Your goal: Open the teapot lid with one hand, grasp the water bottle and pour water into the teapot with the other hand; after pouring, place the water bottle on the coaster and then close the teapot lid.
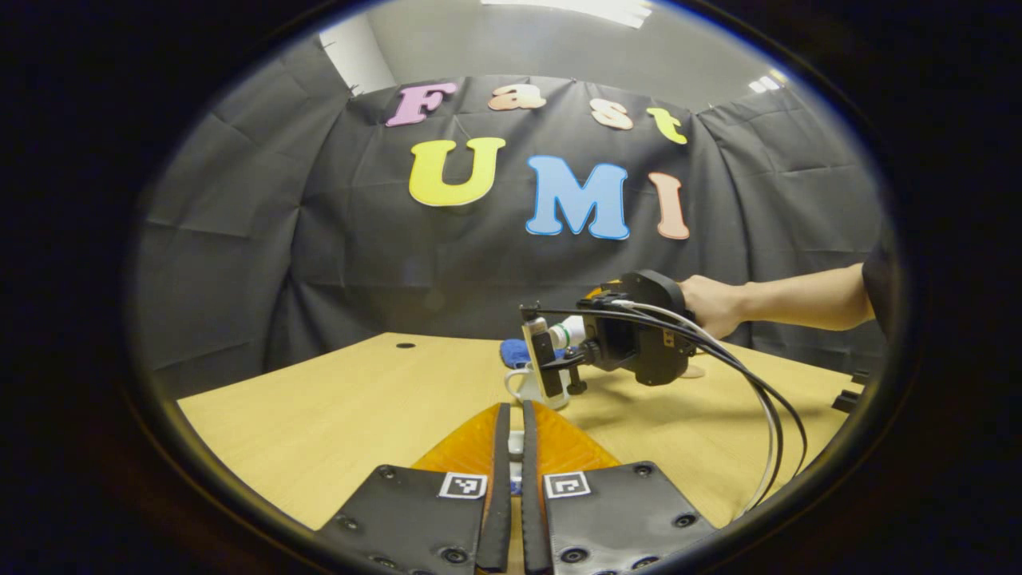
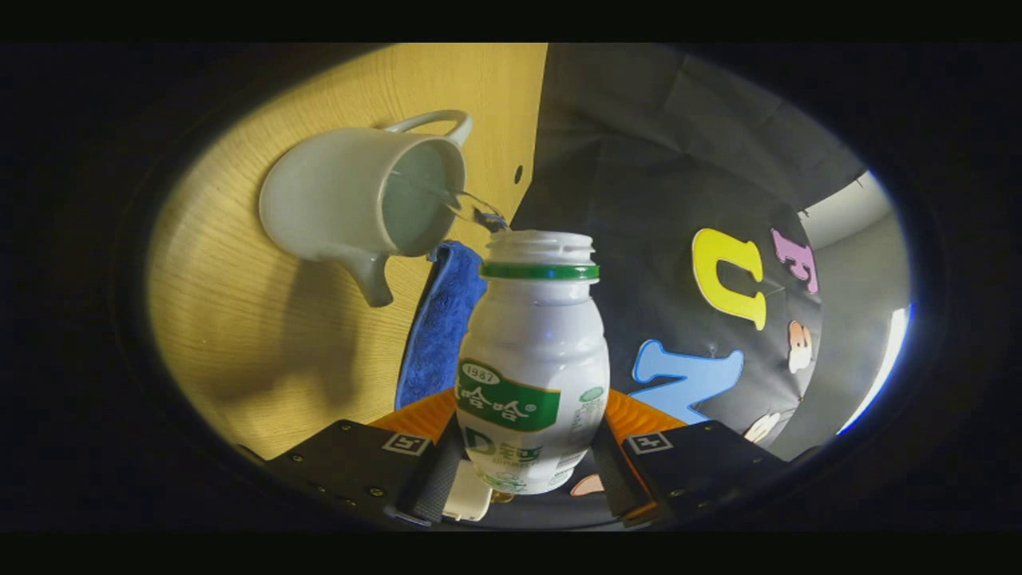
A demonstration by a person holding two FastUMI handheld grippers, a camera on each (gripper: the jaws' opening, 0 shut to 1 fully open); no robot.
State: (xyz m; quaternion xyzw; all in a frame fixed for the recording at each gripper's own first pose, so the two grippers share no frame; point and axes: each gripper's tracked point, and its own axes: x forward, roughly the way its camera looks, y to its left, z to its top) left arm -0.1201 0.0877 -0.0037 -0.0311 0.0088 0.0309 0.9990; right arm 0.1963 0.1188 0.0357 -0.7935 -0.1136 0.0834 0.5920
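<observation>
Wooden table (image 1: 319, 407) across the booth, black cloth wall behind. At the bottom of the left gripper view, left gripper (image 1: 511, 447) with jaws drawn nearly together, pinching a small white piece (image 1: 516, 442); cannot tell what it is. Farther off, near the table's middle, white teapot (image 1: 523, 387) with blue coaster (image 1: 515, 351) just behind. Right gripper (image 1: 551, 359) above it, tipping the water bottle (image 1: 568, 331) toward the pot, held by a hand (image 1: 711, 307) reaching in from the right.

In the right gripper view, teapot (image 2: 343, 200) at left, lid off, thin stream of water (image 2: 471, 209) running into its mouth. Coaster (image 2: 443, 319) beside it. Centre: bottle (image 2: 535, 351), uncapped, clamped by both fingers of the right gripper (image 2: 524, 479).
</observation>
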